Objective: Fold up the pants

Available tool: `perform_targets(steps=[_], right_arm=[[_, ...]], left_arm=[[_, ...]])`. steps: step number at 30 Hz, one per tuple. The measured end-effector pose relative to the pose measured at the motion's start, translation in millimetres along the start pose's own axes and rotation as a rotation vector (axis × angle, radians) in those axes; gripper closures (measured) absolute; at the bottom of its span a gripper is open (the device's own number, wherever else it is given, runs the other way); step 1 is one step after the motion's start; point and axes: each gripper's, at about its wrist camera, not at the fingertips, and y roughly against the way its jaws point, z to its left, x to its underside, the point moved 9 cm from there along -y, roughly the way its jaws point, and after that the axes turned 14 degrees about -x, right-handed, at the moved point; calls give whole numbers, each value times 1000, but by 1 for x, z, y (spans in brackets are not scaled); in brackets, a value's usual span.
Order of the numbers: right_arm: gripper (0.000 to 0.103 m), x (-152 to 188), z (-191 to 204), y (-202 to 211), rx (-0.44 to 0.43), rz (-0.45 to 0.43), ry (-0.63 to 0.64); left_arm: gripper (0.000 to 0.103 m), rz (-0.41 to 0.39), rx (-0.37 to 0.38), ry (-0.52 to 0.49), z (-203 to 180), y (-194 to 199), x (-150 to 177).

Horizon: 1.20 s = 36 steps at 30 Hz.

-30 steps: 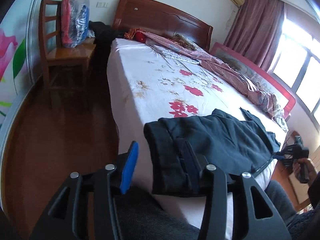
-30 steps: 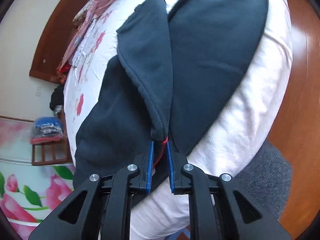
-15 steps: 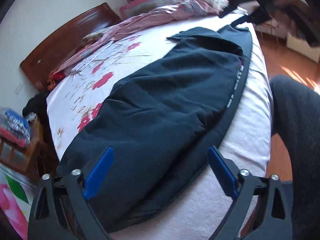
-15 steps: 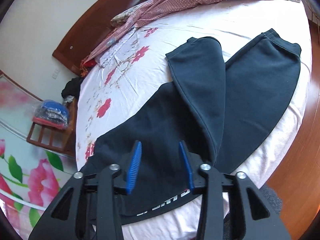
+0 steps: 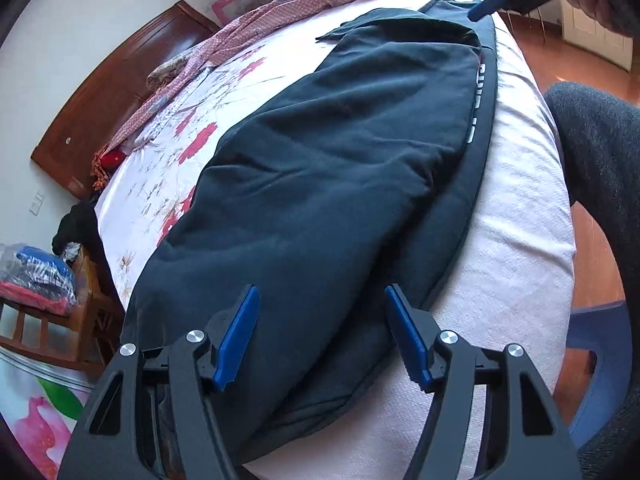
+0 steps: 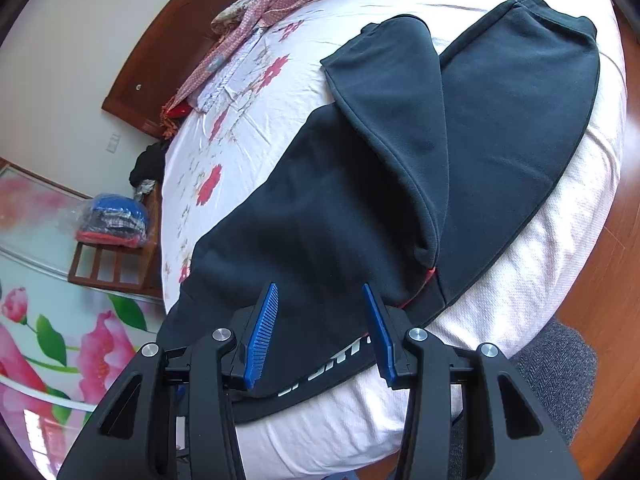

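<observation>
Dark pants [image 5: 340,168] spread flat along bed [image 5: 520,240] edge, legs overlapping; thick soft fleece, limp, judged light. Left hand-held gripper [image 5: 320,336], jaws just narrowing, and right hand-held gripper [image 6: 320,334] both agape, empty. Suggested hold: waistband [image 6: 320,384] corners.

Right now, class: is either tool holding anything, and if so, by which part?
Nothing is held. Left tool and right tool both stand open above the dark pants, pads clear of the cloth.

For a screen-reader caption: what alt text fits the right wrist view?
Dark pants lie on a floral-sheeted bed, one leg folded across the other. The right claw hangs open above the waistband, holding nothing.
</observation>
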Motion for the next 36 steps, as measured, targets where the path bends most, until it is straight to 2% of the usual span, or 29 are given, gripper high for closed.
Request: perform_targets(steps=[2,4,7,11,16,19,21,22,23,24,25,26,28,29,30,33,36], right_arm=[[60,2,2,-2,-11,8,10],[60,4,4,-5,-30,18,1],[60,5,5,-4,-33,22,6],[60,2,2,-3,-30,23,3],[60,3,-3,-6,-15,29,-1],[60,1,-1,-8,21,34,42],[60,-13,6,-7,83,13,125],[60,-24,12,-6,120,-17,185],[60,-40,20,-4,160,-56,262],[50,-58,28,-4,211,-100,346],[40,-76,34,-6,268,-139,415],[40,-95,40,-12,334,-167,493],[40,-126,47,-38,463,-159,646],[40,-139,47,-59,524,-127,705],[40,-151,44,-79,573,-100,742],[40,-187,29,-129,704,-46,800],[40,-205,6,-169,840,52,845]], left_arm=[[60,10,-9,-3,0,-3,-2],[86,23,15,30,2,-5,-4],[93,-3,15,52,9,4,-8],[94,-69,12,30,16,33,-9],[94,-39,70,-56,-8,35,14],[93,-8,24,-76,-15,23,23],[90,9,3,-88,-17,17,22],[84,18,-8,-77,-14,19,19],[64,24,-17,-54,-9,22,17],[38,22,-38,-17,0,28,14],[30,8,-58,26,12,37,9],[29,-10,-62,54,21,45,5],[14,-40,-103,100,39,56,-3],[12,-36,-130,127,48,56,-6],[12,-21,-125,162,54,53,-8],[12,39,-72,292,64,41,-7],[12,68,-23,397,69,33,-7]])
